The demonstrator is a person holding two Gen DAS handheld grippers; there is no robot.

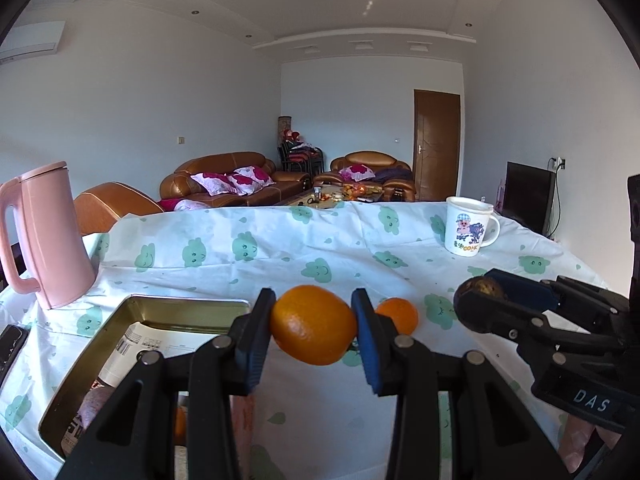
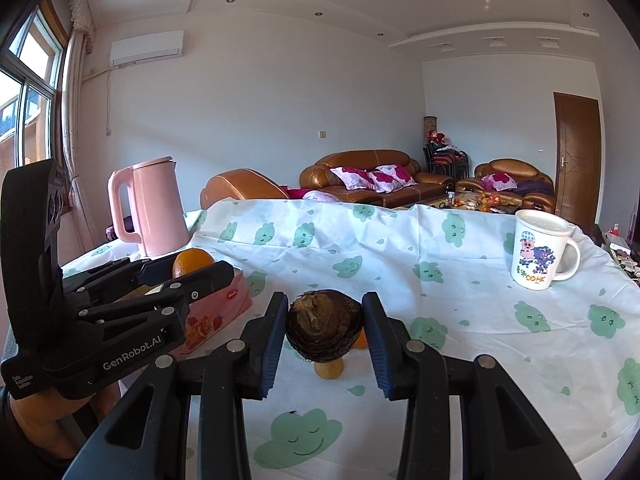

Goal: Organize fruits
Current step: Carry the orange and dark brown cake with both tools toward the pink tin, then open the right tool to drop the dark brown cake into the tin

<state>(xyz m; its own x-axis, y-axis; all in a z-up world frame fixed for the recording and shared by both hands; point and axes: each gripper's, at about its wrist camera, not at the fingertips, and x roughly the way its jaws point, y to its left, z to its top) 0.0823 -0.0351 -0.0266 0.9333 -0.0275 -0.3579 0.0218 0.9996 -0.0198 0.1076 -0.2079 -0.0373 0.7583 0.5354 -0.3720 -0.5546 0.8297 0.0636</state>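
A: In the left wrist view we see our left gripper [image 1: 314, 330] with its blue pads pressed on either side of an orange [image 1: 313, 330], which hangs clear of the tablecloth [image 1: 280, 248].

B: Agreed, the jaws are narrow and clamped on that orange. A second, smaller orange [image 1: 398, 315] lies on the cloth just behind the right-hand pad.

A: And below and to the left we see the gold metal tin [image 1: 132, 312], open, with printed paper [image 1: 148, 344] in it and some fruit near its front edge, mostly hidden by the gripper's arm.

B: Our right gripper [image 2: 325, 330] is closed on a dark brown, rough, rounded fruit [image 2: 325, 326]; we cannot name it more closely. It too is off the cloth.

A: Under it we see a small yellowish-tan piece [image 2: 329, 369] on the cloth, and a sliver of orange behind the right pad.

B: In the right wrist view the left gripper sits at the left, above a pink box [image 2: 224, 312].

A: Farther back, the pink kettle [image 1: 52, 236] stands at the left corner of the table and the white cartoon mug [image 1: 468, 226] stands at the right, well apart from both fruits we hold.
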